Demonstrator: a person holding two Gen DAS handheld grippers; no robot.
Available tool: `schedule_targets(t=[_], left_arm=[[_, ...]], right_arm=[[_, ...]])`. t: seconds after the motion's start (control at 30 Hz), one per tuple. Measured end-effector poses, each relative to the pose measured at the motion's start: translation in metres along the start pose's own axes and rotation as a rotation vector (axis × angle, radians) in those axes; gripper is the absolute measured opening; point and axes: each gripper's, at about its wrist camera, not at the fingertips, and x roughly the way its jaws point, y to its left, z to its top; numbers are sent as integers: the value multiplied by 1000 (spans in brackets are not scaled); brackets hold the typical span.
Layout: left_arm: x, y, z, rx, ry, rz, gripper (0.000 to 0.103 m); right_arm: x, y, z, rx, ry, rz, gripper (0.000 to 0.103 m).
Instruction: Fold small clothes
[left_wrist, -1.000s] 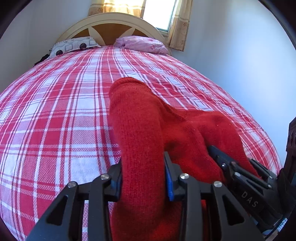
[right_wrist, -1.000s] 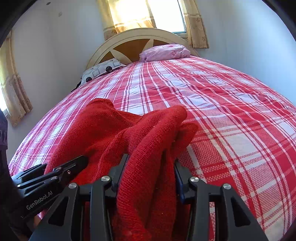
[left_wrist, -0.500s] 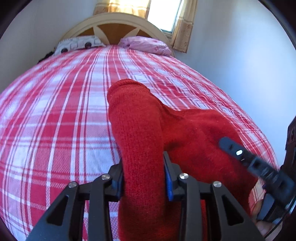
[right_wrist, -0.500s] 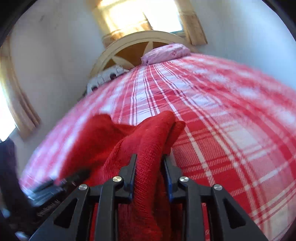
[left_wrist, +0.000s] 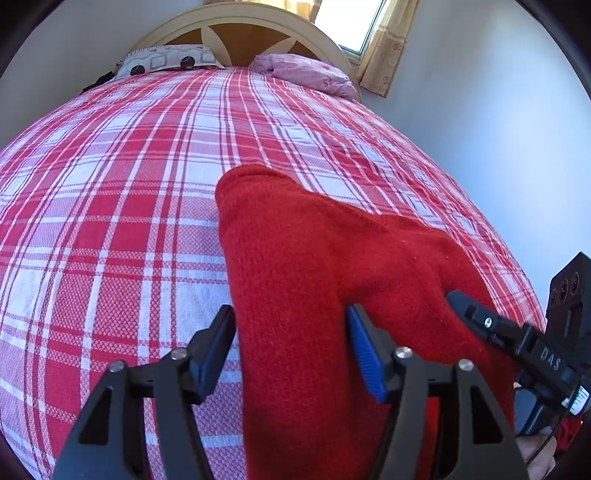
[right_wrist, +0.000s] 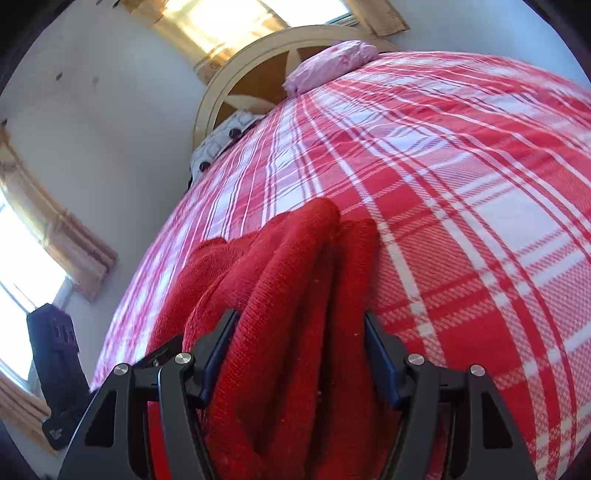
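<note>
A red knitted garment (left_wrist: 314, 280) lies bunched on the red-and-white plaid bed (left_wrist: 110, 206). My left gripper (left_wrist: 291, 350) is shut on a thick fold of it, which fills the gap between the blue pads. My right gripper (right_wrist: 301, 354) is shut on another bundle of the same garment (right_wrist: 288, 314), with several folds between its pads. The right gripper's black fingers (left_wrist: 517, 339) show at the right of the left wrist view, against the garment's far side. The garment's lower part is hidden behind both grippers.
Two pillows lie at the headboard: a patterned white one (left_wrist: 166, 62) and a pink one (left_wrist: 306, 72). A wall (left_wrist: 498, 110) runs along the bed's right side. A curtained window (right_wrist: 33, 266) is at the left of the right wrist view.
Both grippers hold wider bundles of the garment than half a second ago. The right wrist view has tilted, and the garment's end now lies lower against the bed.
</note>
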Motion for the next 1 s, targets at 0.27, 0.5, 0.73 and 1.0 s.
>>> schedule_targets(t=[0.27,0.5,0.73,1.0], left_arm=[[-15,-12,-2,52,-57,34,33],[-45,-10,0,69,-118,85,32],[-79,9,0,79,-185,148,32],[-112,44,-4,57,-232,217,32]], right_arm=[[-13,36,-9,-118,-50,-139,37],[-29,66,-14,-151,-100,-101,33],[-32,110,-25,-182,-117,-50,33],[-29,161,-42,-226,-114,20,32]])
